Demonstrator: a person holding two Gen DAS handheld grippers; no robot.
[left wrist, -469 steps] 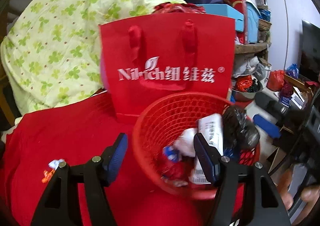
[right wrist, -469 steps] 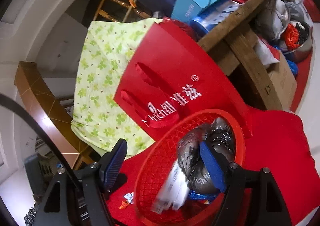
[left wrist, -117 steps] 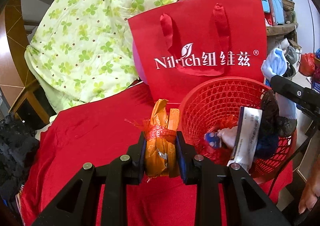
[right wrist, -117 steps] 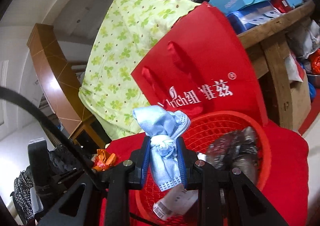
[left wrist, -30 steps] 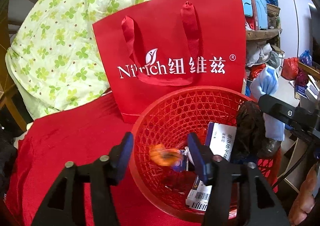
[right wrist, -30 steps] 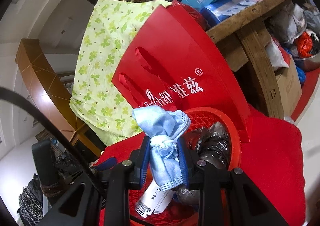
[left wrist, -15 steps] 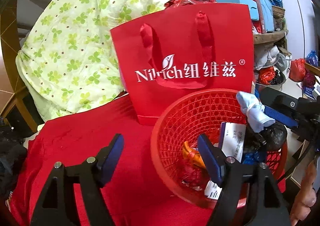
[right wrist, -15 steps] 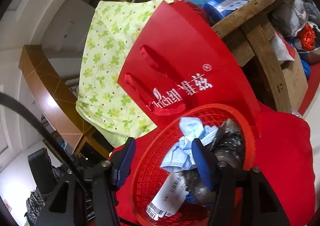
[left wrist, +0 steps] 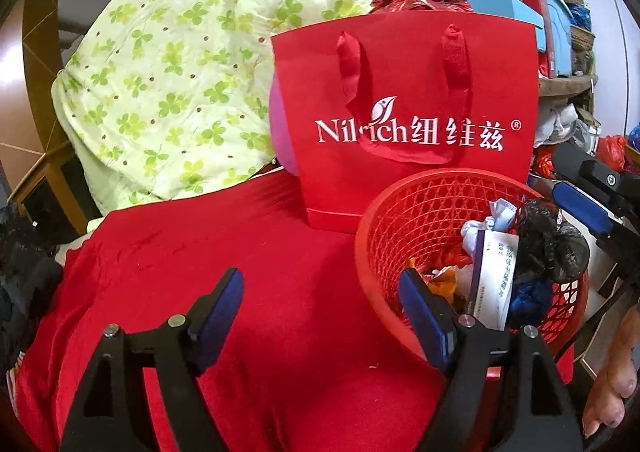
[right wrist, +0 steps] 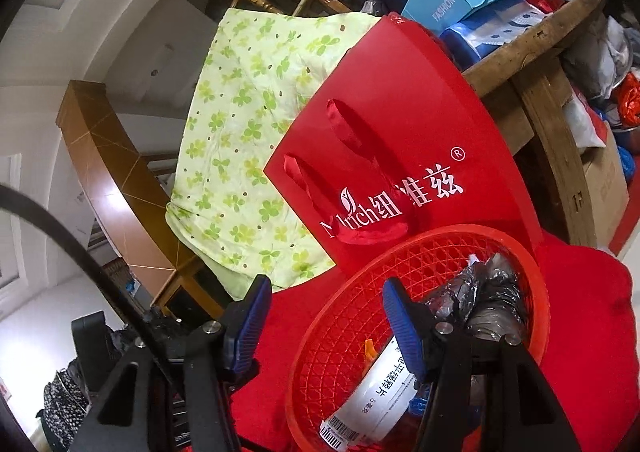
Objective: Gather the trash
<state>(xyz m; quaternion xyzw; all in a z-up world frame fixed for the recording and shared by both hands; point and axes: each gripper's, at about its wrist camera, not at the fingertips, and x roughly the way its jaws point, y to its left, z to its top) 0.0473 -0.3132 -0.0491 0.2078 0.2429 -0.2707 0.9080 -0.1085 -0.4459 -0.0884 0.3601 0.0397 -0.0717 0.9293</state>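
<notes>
Over the red cloth, left gripper empty, jaws wide and opening further; right gripper half open, nothing between its pads. Trash sits in the red mesh basket: black bag, paper packet, orange wrapper. Judgement: lift both clear of the basket rim before swinging out. Red gift bag crowds the far side; open room lies over the cloth.
</notes>
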